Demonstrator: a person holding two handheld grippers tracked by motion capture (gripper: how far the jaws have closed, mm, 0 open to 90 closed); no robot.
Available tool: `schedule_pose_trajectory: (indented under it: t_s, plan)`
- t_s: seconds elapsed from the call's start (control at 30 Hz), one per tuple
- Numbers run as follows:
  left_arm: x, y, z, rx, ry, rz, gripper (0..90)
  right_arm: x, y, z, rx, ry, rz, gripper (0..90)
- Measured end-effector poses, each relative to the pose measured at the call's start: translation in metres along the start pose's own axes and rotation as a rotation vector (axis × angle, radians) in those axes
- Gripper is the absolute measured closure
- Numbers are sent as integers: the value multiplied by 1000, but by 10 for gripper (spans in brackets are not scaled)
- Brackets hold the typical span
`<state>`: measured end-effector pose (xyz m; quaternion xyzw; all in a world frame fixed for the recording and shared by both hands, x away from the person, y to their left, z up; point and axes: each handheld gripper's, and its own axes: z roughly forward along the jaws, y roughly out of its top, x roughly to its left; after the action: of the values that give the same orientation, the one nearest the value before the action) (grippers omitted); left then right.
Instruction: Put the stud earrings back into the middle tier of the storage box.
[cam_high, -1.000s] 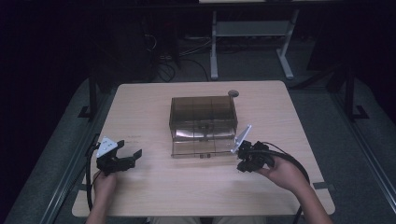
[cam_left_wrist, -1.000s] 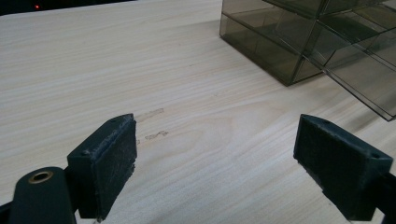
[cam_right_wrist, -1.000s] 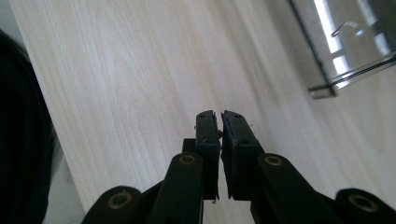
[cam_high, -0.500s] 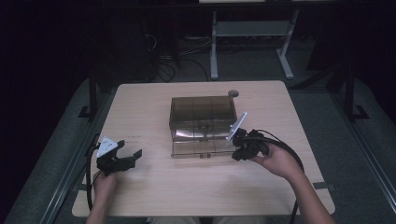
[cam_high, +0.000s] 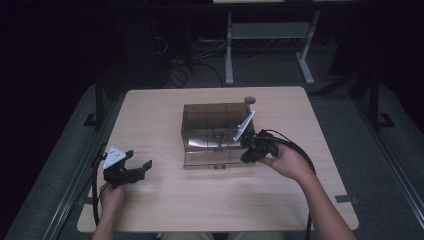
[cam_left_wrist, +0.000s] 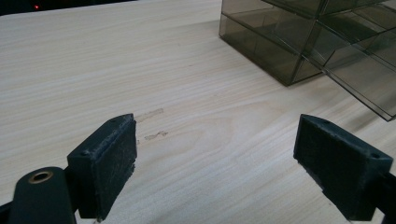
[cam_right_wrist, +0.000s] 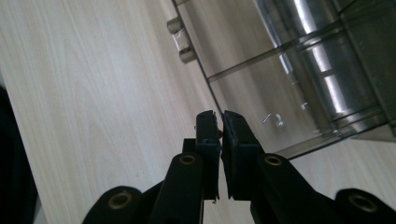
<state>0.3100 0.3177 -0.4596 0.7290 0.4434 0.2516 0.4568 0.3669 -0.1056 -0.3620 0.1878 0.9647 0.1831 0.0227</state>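
The smoky plastic drawer box (cam_high: 216, 134) stands near the middle of the tabletop (cam_high: 150, 115), a little toward the far edge, with 1 low drawer pulled out toward the person. The right gripper (cam_high: 249, 152) has its jaws pressed together on nothing at the drawer's right front corner, probably to push it. The left gripper (cam_high: 142, 167) rests near the left edge with jaws wide apart, seemingly waiting; what the dark drawers contain is hard to see.
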Motion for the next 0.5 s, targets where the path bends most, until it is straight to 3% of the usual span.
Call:
schedule_pose_trajectory:
  t_s: [0.5]
  plan:
    - [1, 0, -1, -4, -2, -15, 128, -22, 24, 19, 45, 1, 18, 850]
